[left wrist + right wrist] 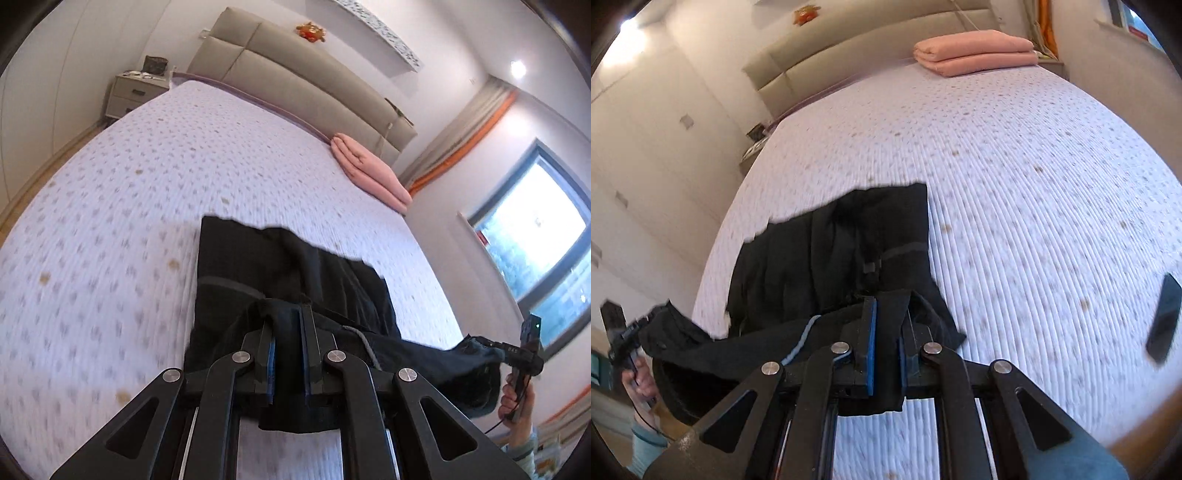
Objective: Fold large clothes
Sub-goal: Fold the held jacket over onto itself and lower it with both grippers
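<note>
My left hand-held gripper (287, 325) and right hand-held gripper (886, 317) each clamp the black trousers (280, 266), lying mid-frame on the bed (129, 184); folded pink blanket (975, 51) at top.

A folded pink blanket (369, 170) lies on the patterned bed (147, 184) near the padded headboard (295, 85); a nightstand (135, 92) stands beside the bed.

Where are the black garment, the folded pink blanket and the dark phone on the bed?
black garment (258, 266): left wrist view, on its flat far portion.
folded pink blanket (975, 51): right wrist view, on the stack's front face.
dark phone (1164, 317): right wrist view, on its middle.
</note>
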The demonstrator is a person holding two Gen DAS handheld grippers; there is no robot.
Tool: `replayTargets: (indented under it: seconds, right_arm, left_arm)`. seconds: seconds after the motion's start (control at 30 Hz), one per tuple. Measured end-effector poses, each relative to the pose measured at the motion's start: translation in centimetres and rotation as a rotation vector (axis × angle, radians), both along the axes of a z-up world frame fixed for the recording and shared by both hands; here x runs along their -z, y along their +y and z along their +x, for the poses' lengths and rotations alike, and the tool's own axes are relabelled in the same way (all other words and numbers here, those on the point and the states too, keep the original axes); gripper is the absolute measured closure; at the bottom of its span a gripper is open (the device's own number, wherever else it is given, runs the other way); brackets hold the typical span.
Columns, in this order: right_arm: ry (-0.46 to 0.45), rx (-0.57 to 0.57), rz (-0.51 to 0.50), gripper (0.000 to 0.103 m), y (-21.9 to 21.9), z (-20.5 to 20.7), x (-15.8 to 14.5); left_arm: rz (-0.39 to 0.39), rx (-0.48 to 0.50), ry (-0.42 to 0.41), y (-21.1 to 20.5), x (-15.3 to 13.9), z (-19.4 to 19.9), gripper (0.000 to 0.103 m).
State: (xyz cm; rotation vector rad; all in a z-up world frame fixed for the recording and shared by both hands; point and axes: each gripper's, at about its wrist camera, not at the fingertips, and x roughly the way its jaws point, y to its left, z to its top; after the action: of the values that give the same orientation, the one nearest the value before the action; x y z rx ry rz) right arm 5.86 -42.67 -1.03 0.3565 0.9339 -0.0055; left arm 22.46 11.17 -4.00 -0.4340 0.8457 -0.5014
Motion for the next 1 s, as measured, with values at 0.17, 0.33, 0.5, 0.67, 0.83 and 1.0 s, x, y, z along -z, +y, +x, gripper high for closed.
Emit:
replayTargets:
  seconds: [0.17, 0.33, 0.5, 0.67, 0.83, 1.0]
  right_arm:
    - [0.035, 0.032, 0.022, 0.091, -0.9, 9.1, 1.5]
    - [0.113, 0.049, 0.014, 0.09, -1.8, 18.1, 6.2]
    - [0.286, 0.094, 0.114, 0.088, -3.9, 24.0, 14.1]
    - [0.314, 0.095, 0.224, 0.088, -5.3, 23.8, 15.5]
    - [0.326, 0.104, 0.279, 0.075, -6.8, 23.6, 12.7]
    - [0.278, 0.119, 0.188, 0.07, -8.5, 23.0, 8.1]
  left_arm:
    - [0.013, -0.045, 0.041, -1.7, 2.4, 8.4, 0.092]
    - [0.067, -0.051, 0.118, -4.3, 8.3, 16.9, 0.089]
    - [0.079, 0.086, 0.299, -5.4, 13.8, 20.9, 0.082]
    - [0.049, 0.189, 0.33, -3.5, 11.8, 21.3, 0.077]
    - [0.046, 0.27, 0.385, -2.0, 9.2, 21.6, 0.074]
    - [0.179, 0.283, 0.369, 0.0, 5.7, 21.1, 0.027]
